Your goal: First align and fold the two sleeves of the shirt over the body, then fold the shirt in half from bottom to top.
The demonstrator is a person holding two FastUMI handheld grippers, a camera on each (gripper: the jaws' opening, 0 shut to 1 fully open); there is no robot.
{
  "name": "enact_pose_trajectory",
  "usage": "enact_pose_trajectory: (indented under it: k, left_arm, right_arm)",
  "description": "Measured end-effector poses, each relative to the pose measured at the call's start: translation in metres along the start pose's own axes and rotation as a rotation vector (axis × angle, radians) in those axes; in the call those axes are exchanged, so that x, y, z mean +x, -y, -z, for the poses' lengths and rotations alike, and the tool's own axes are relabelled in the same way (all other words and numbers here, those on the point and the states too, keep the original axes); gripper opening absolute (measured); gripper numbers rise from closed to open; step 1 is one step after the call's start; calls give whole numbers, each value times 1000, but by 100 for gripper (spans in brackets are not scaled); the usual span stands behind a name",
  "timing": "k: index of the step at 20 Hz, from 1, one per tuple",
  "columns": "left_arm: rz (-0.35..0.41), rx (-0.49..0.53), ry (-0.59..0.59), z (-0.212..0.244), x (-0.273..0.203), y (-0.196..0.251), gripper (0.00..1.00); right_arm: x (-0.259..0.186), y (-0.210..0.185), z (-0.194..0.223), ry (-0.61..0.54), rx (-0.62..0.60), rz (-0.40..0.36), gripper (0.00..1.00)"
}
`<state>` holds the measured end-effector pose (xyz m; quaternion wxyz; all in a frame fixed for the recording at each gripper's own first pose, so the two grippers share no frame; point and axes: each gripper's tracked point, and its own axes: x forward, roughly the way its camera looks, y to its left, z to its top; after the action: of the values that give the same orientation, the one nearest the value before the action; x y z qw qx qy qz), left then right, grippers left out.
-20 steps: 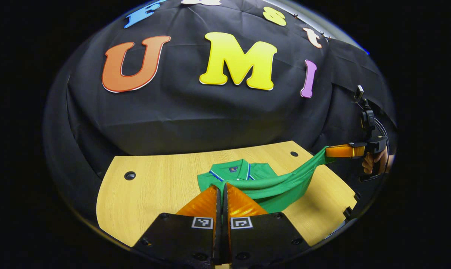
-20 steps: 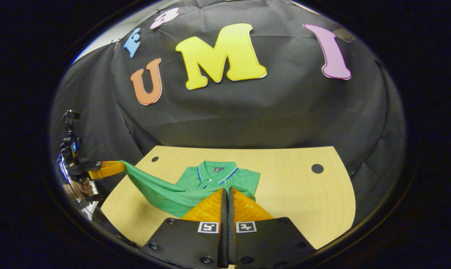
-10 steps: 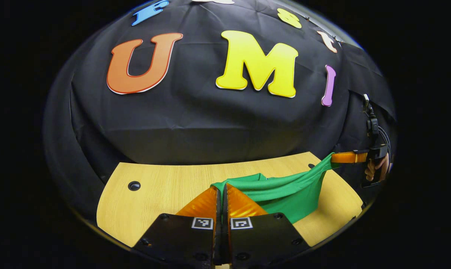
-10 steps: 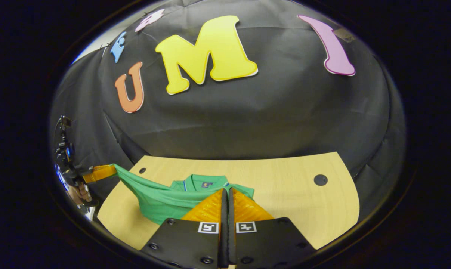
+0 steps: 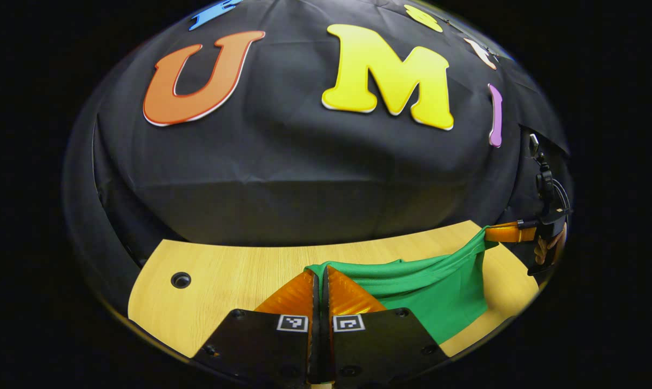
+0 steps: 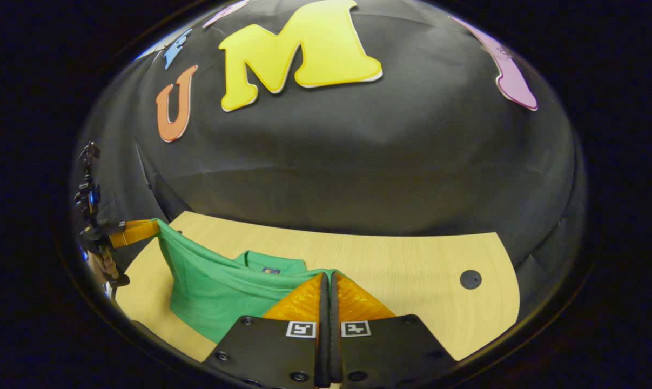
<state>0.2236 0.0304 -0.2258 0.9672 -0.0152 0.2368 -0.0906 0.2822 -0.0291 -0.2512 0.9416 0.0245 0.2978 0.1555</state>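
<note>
A green polo shirt (image 5: 428, 286) lies on the wooden table (image 5: 234, 270), its bottom hem lifted and stretched tight between the two grippers. In the left gripper view my left gripper (image 5: 320, 268) is shut on one corner of the hem. Far to the right, the right gripper (image 5: 488, 233) pinches the other corner. In the right gripper view my right gripper (image 6: 328, 273) is shut on the shirt (image 6: 212, 292). The left gripper (image 6: 152, 226) holds the hem at far left. The collar (image 6: 271, 263) peeks out behind the raised hem. The sleeves are hidden.
The table (image 6: 412, 270) has a round dark hole (image 5: 180, 280) on one side and another hole (image 6: 470, 279) on the other. A black cloth wall rises just behind it. A hand (image 5: 547, 248) grips the far gripper's handle.
Both grippers have carried the raised hem forward toward the collar end. The hanging fold now covers most of the shirt's body, and in the left gripper view the collar has gone behind it.
</note>
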Motion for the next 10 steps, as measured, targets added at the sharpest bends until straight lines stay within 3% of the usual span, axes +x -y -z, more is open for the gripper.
enact_pose_trajectory:
  k: [10]
  left_arm:
    - [-15,57,-42,48,78,-12,3]
  right_arm:
    - [79,13,33,-49,-68,84,2]
